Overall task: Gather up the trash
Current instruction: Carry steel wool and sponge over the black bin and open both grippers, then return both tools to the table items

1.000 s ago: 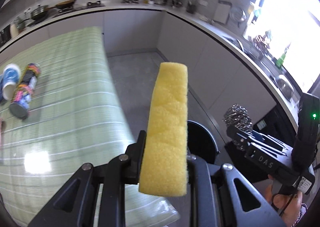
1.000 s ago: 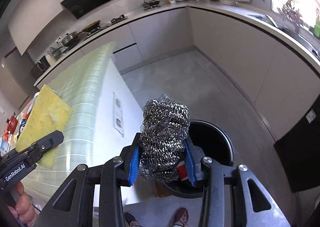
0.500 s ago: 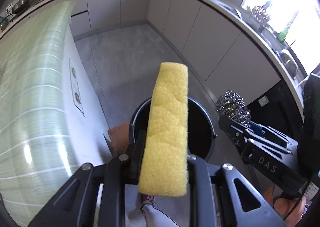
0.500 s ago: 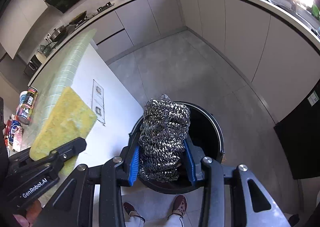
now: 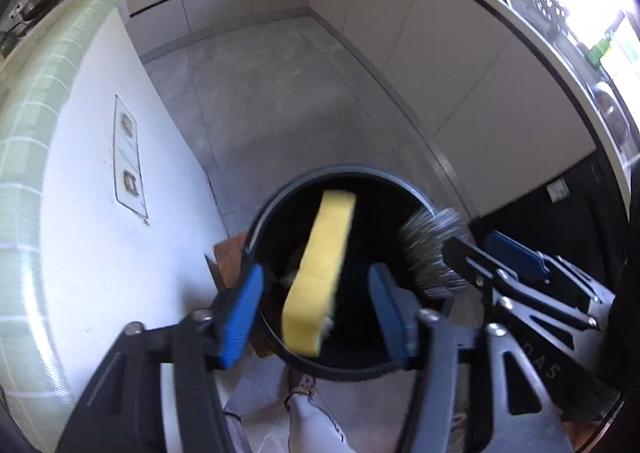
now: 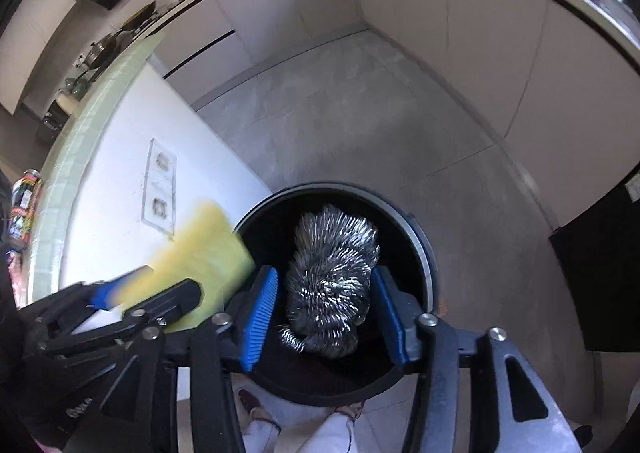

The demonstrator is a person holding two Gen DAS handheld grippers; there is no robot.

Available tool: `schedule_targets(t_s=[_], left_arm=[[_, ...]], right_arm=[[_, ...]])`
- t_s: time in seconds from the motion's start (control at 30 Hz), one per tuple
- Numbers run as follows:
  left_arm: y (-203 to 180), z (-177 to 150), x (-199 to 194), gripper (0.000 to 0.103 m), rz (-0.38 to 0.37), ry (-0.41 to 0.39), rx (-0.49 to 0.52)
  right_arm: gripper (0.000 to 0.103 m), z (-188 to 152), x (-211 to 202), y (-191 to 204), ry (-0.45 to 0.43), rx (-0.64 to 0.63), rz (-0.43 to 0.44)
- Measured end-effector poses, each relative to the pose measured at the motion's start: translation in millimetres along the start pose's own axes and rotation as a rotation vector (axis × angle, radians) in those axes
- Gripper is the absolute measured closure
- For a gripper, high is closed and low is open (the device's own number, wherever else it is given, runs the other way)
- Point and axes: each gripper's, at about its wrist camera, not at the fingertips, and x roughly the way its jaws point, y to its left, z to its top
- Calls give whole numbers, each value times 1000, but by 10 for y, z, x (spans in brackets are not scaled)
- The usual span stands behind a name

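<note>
A: How many pieces of trash were there, and what held them?

B: Two — one yellow rectangular foam sponge [image 5: 320,273] and one silver steel-wool scrubber [image 6: 330,281]. Neither was gripped. The left gripper [image 5: 316,309] stood wide open, the sponge loose between its blue pads [image 5: 240,317] with a gap on each side. The right gripper [image 6: 326,317] was spread just as wide, the scrubber between its jaws, touching neither.

A: And the bin?

B: One round black trash bin [image 5: 416,197] lay directly beyond both sets of fingers, mouth open. Both items showed against its dark inside, within the rim. Grey floor ran open past the far rim; a white island panel [image 6: 120,189] stood close on the left.

A: Any writing?

B: Blurred letters on the right gripper's body, seemingly "DAS". One printed can [image 6: 24,209] lay on the green counter far left — label unreadable.
</note>
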Motion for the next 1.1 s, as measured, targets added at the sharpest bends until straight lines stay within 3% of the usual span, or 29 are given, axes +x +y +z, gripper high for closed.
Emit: schedule_targets(t_s=[0.23, 0.47, 0.77, 1.1], left_arm=[[43, 87, -507, 35, -11, -102, -16], [485, 46, -1215, 35, 26, -220, -90], [1694, -356, -1695, 34, 137, -309, -290], [3016, -728, -2085, 33, 209, -357, -392]], right_arm=[[45, 102, -342, -36, -89, 18, -32], [42, 197, -710, 422, -161, -28, 41], [36, 163, -797, 1698, -184, -212, 193], [35, -34, -753, 3174, -190, -304, 261]])
